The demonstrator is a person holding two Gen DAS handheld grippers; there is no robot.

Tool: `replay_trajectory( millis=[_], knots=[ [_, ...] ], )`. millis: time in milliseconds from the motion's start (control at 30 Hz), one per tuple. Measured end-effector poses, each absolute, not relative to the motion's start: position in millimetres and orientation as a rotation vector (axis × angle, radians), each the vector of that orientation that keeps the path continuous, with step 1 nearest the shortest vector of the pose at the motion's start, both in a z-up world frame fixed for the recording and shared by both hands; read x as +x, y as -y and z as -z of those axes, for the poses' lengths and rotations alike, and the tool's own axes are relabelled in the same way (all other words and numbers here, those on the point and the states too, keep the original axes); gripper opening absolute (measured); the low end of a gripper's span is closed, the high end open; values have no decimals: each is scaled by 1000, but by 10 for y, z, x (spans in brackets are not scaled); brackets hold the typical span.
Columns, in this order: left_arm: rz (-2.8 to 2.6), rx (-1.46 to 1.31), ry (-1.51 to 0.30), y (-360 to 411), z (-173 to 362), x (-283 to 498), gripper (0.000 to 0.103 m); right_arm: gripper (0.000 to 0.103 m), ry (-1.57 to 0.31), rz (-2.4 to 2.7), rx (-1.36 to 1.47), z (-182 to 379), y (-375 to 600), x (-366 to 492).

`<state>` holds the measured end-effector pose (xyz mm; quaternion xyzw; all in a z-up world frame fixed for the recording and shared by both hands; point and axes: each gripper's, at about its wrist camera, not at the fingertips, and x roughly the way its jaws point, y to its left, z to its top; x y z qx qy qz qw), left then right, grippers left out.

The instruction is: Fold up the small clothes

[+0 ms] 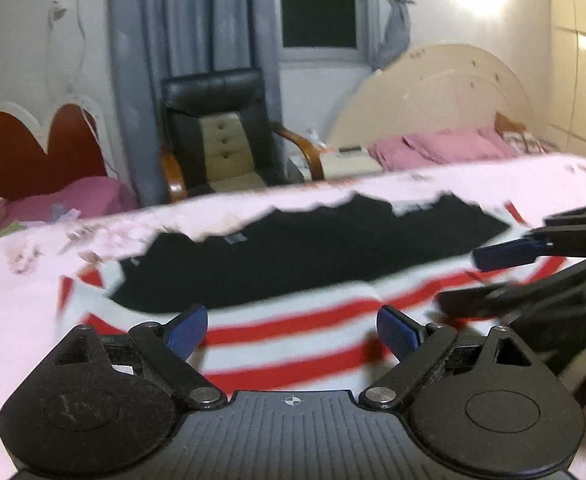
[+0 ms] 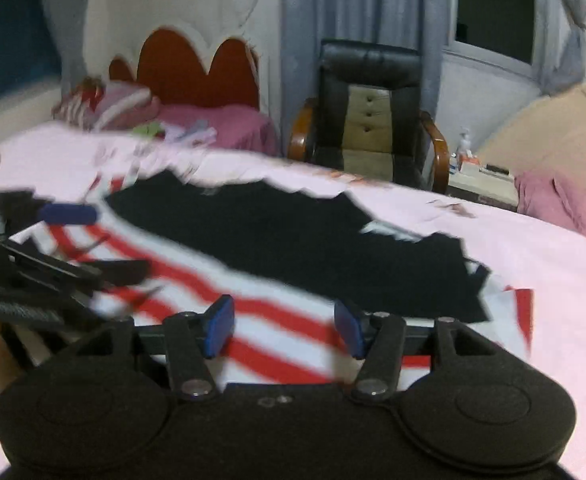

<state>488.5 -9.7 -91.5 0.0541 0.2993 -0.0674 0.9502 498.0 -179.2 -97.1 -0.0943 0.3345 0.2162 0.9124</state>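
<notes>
Pink sheeting (image 1: 21, 292) covers the bed where a red-and-white striped garment (image 1: 293, 344) lies flat, a black garment (image 1: 313, 252) just beyond it, long axis running left to right. Both the left gripper (image 1: 292, 330) and right gripper (image 2: 284, 326) hover at its near edge, jaws spread wide and holding nothing, about equally near.

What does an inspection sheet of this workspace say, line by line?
Surface: pink sheet with a faint print, bare around the clothes.
Job's things: striped garment, red and white, lies flat; black garment lies on its far part.
Clutter: nothing seen on the sheet.
Grippers: left gripper open above the stripes; right gripper open above the stripes; neither holds cloth.
Cables: nothing seen.
Surroundings: black chair, grey curtains, dark window, beds with pink bedding.
</notes>
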Motion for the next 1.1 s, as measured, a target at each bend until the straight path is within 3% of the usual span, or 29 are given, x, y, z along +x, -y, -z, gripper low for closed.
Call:
replay_trajectory(
  millis=[400, 433, 500, 600, 767, 967, 1100],
  knots=[
    [9, 55, -669, -734, 1110, 4316, 91, 56, -792, -272, -193, 1085, 2502, 4639],
    [2, 85, -668, -708, 1074, 4292, 91, 56, -795, -262, -195, 1097, 2543, 4604],
    [-21, 119, -650, -590, 961, 4241, 91, 45, -788, -224, -178, 1024, 2566, 4528],
    [39, 111, -606, -412, 850, 4166, 91, 46, -727, -274, -111, 866, 2454, 4372],
    [52, 144, -684, -289, 1017, 4178, 91, 47, -753, -293, -288, 1021, 2004, 4204],
    [19, 97, -698, -651, 1118, 3975, 91, 47, -813, -195, -233, 1128, 2487, 4065],
    [27, 83, -691, -718, 1130, 3932, 91, 45, -715, -146, -146, 991, 2718, 3930]
  ],
)
